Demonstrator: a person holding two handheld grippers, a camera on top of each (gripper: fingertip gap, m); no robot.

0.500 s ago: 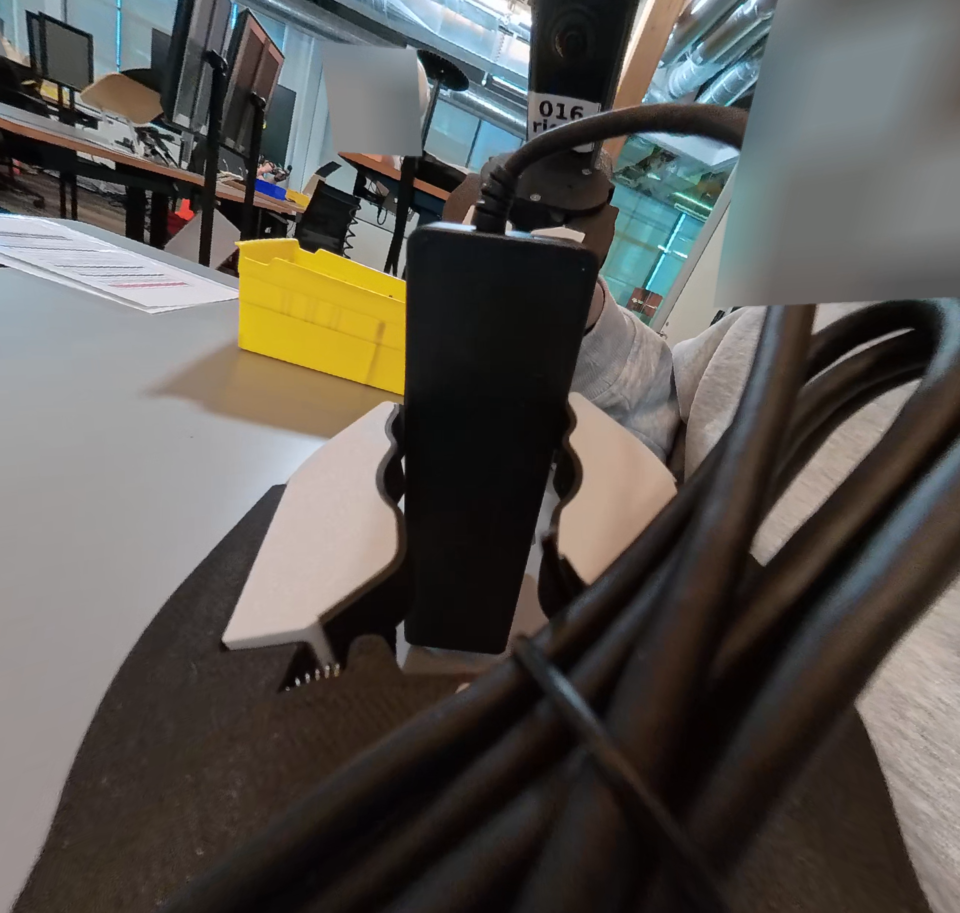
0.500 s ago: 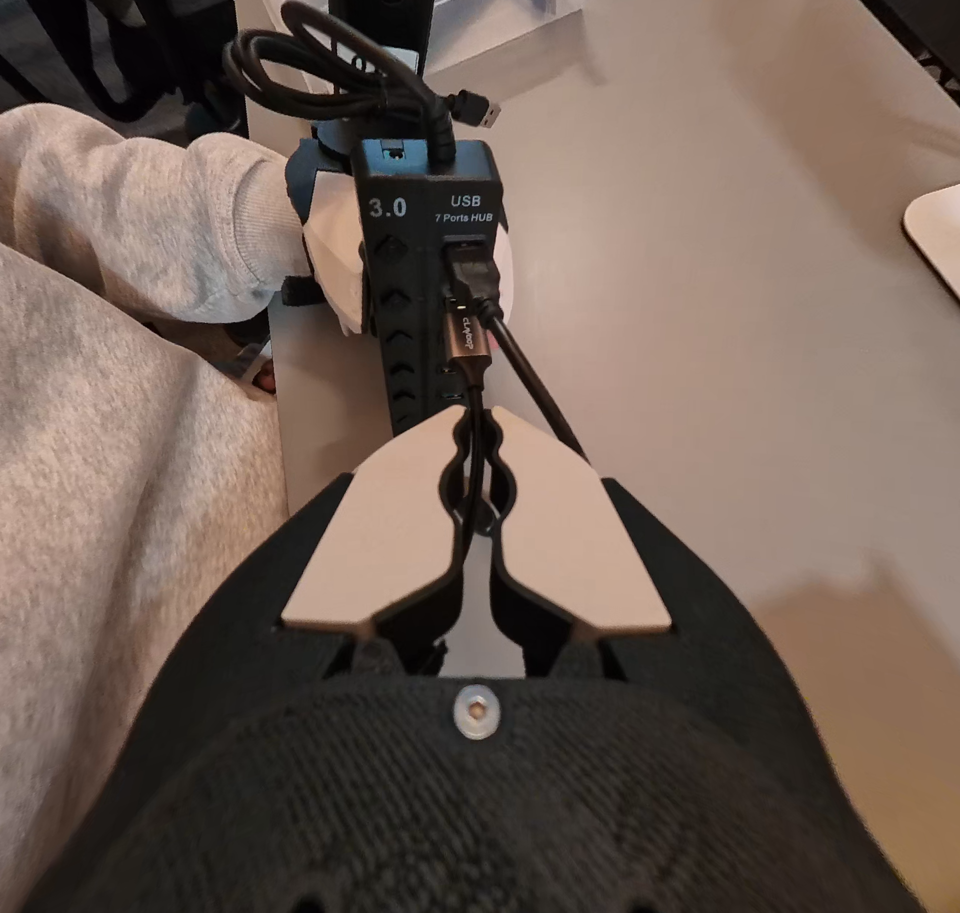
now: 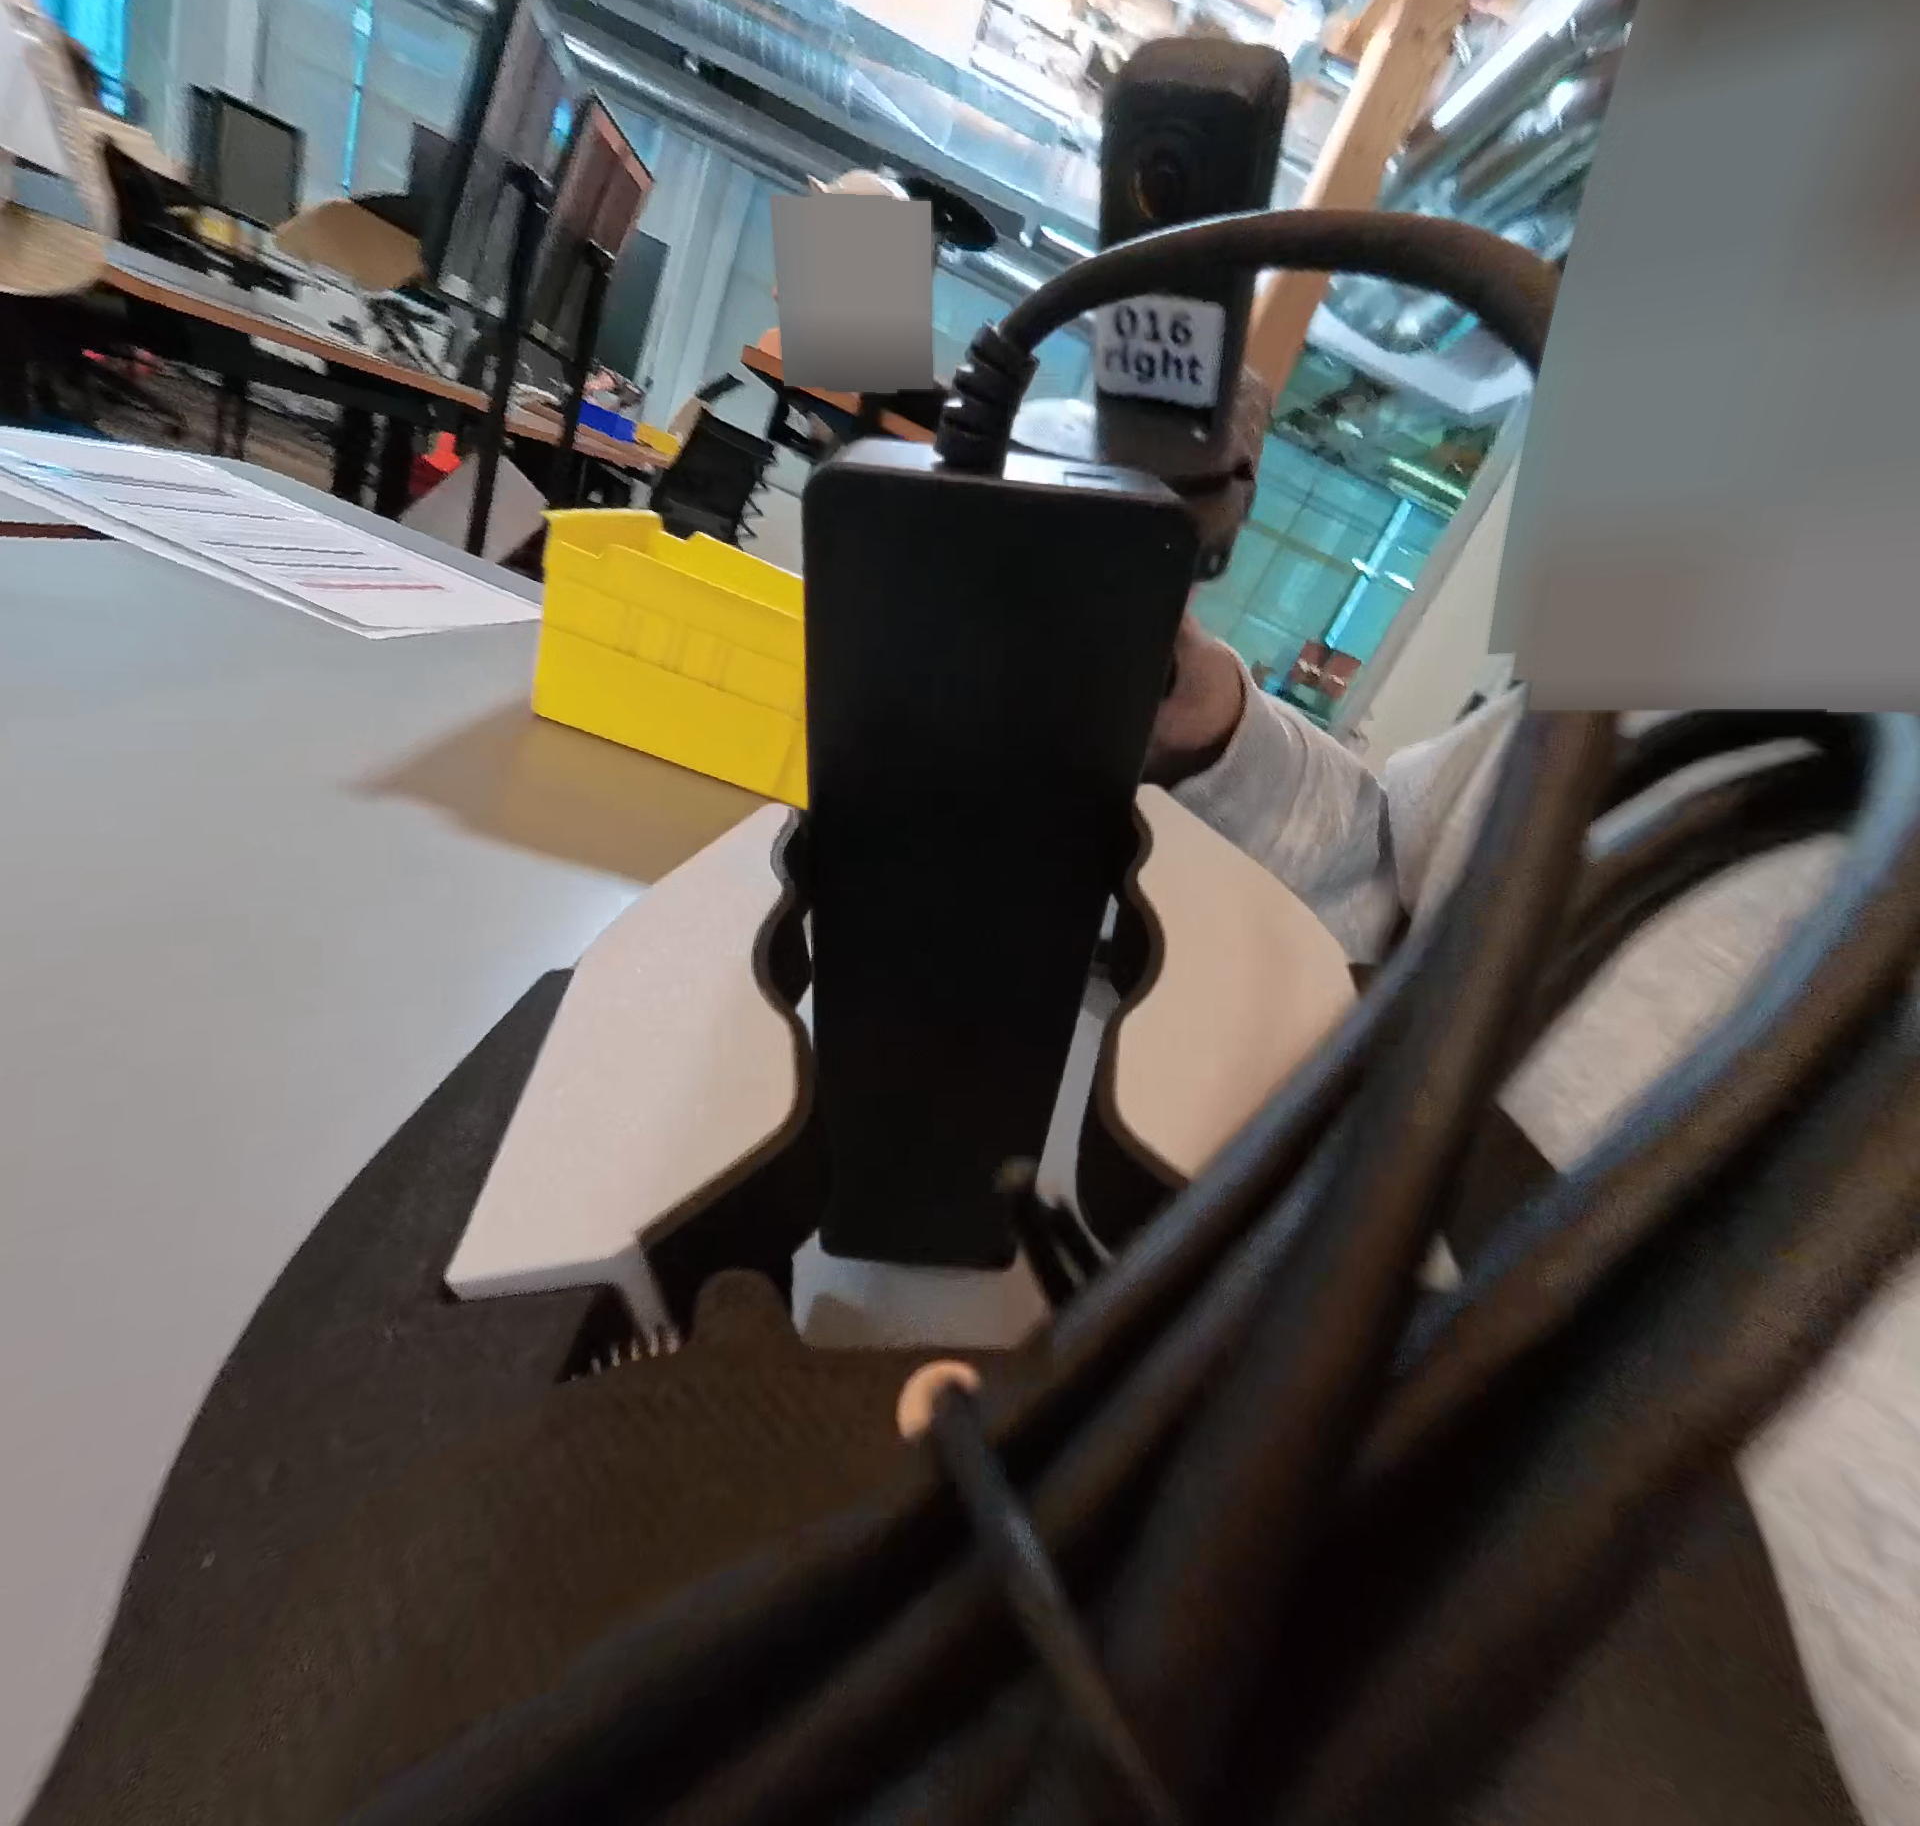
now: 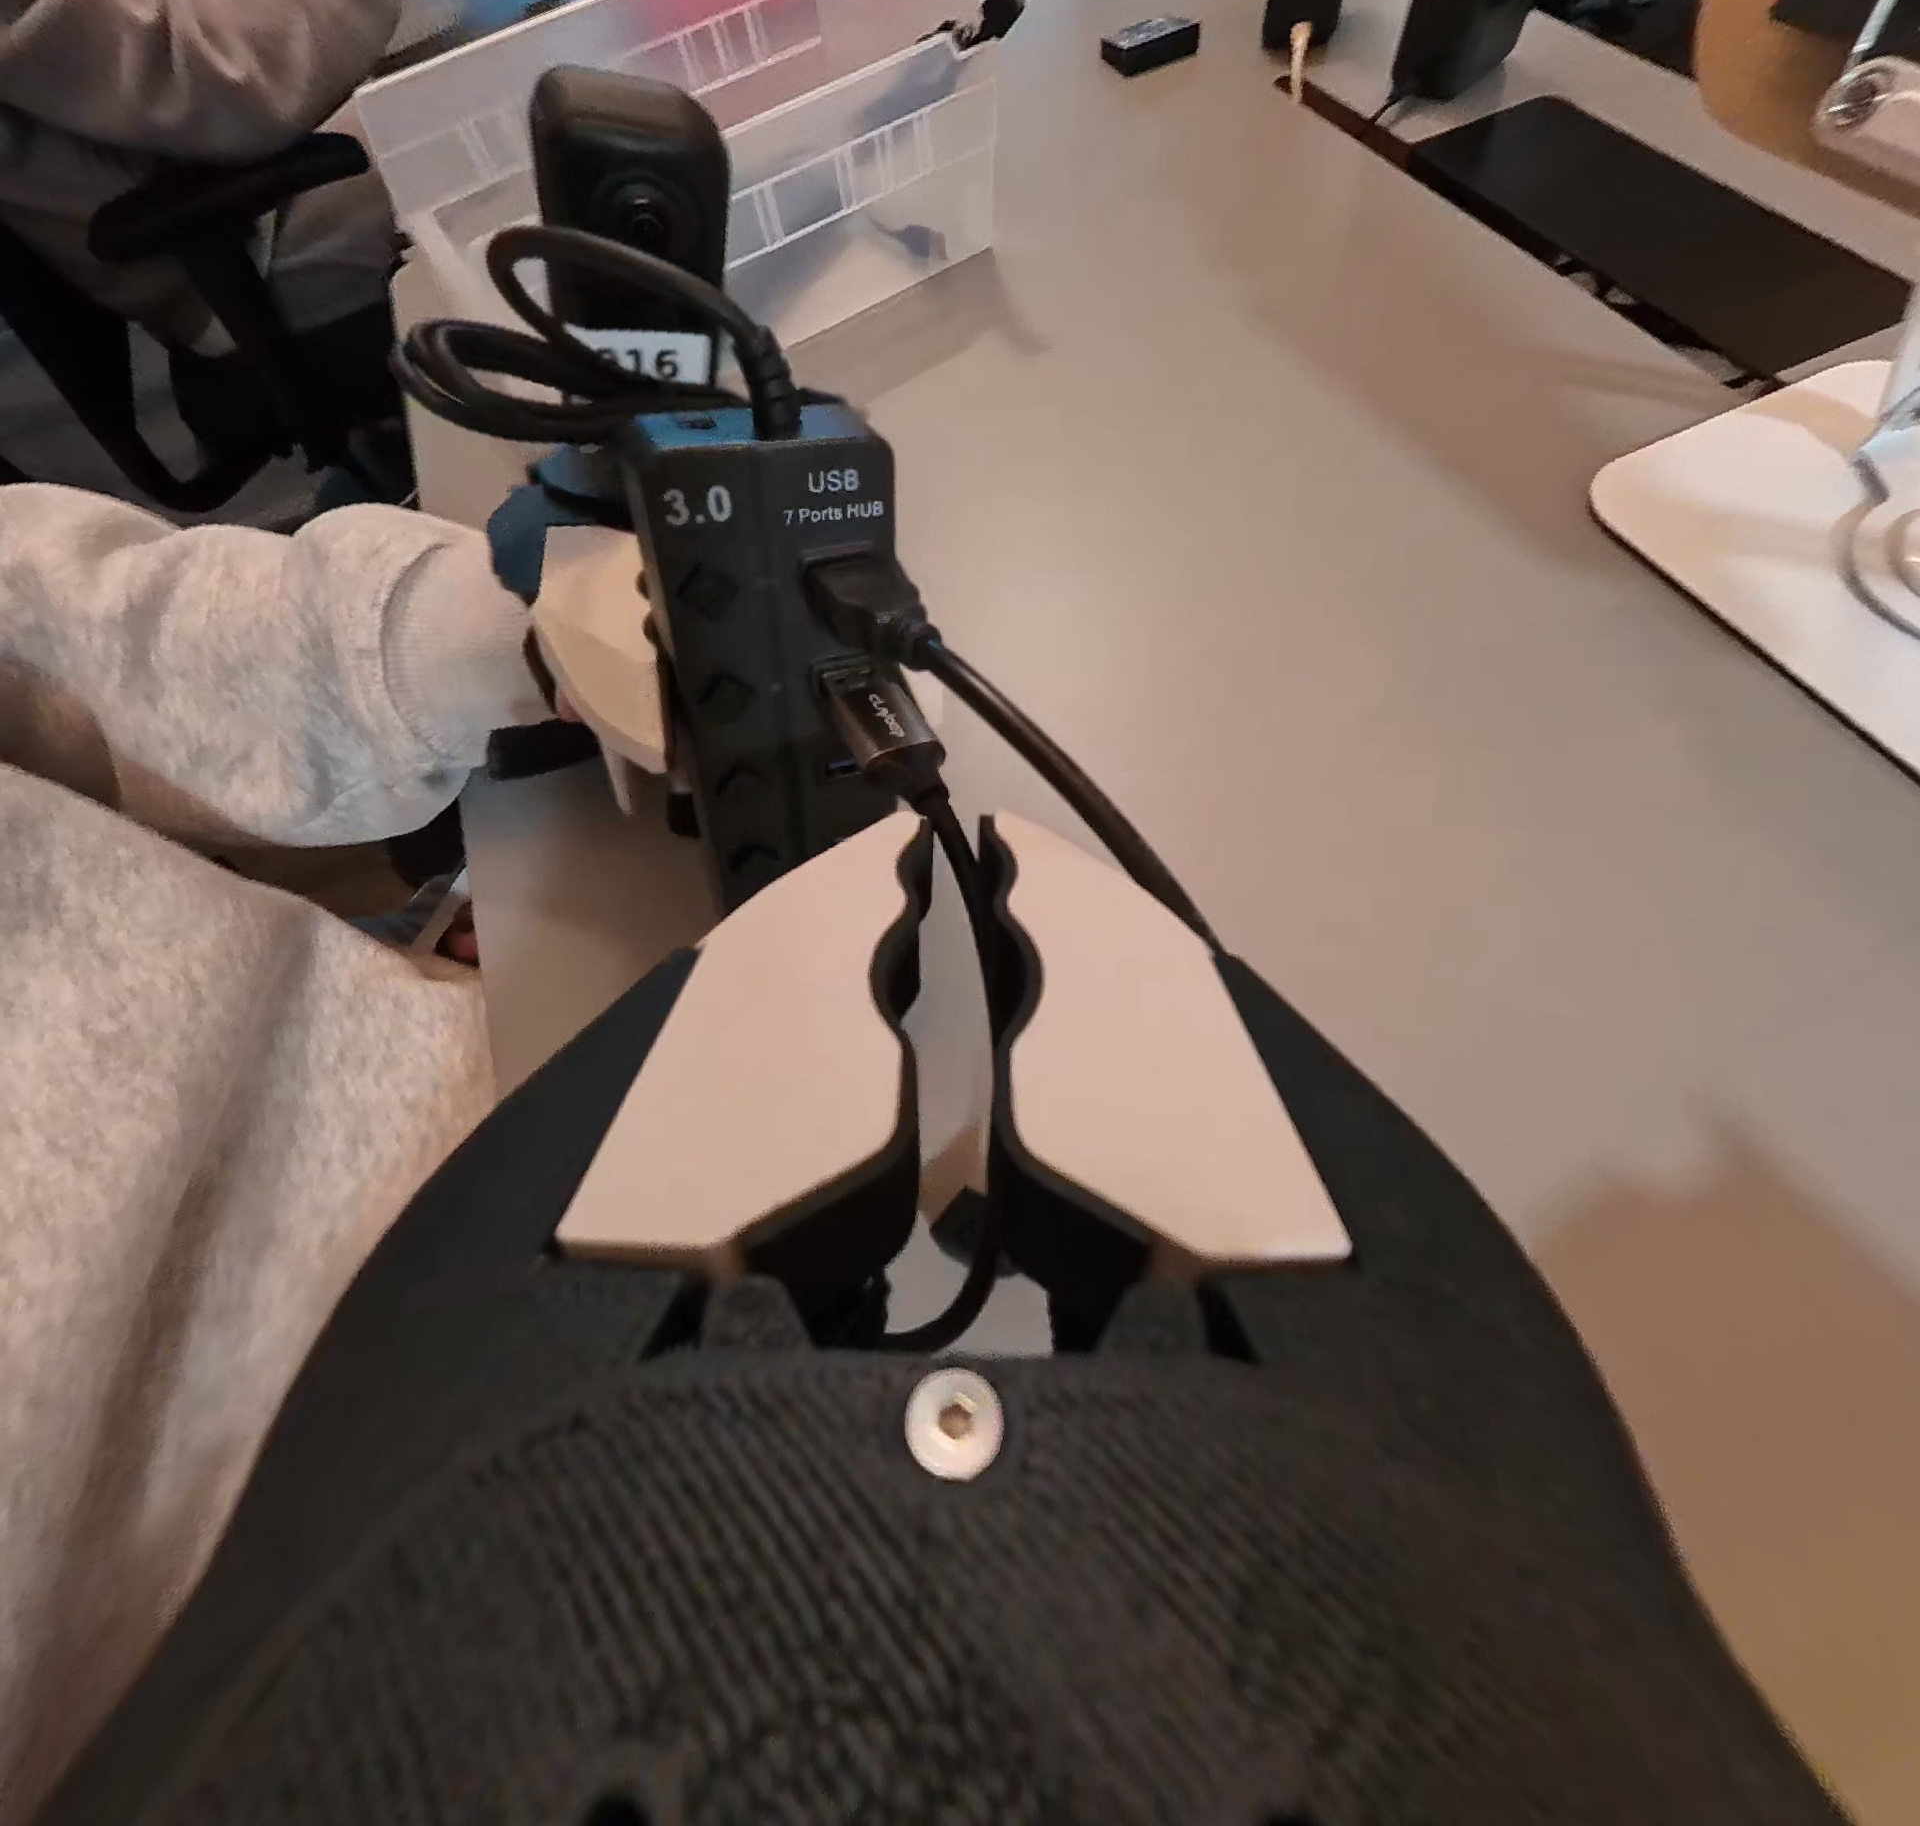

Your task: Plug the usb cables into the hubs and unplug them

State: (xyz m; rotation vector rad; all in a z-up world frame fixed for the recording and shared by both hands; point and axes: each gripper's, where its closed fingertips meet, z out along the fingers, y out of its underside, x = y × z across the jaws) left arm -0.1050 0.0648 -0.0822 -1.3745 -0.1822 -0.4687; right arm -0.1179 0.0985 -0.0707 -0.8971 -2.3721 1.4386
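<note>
White printing marks the black hub point(image 4: 769, 633); white stickers sit on both camera stalks point(image 3: 1158, 363); one plug point(image 4: 883, 727) bears lettering.

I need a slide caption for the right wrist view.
Right gripper open around a plugged cable; left gripper holds hub.

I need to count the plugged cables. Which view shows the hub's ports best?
The right wrist view: the hub turns its port face to the camera, with two plugs seated. The left wrist view shows only its plain black back, gripped in the left claw.
</note>
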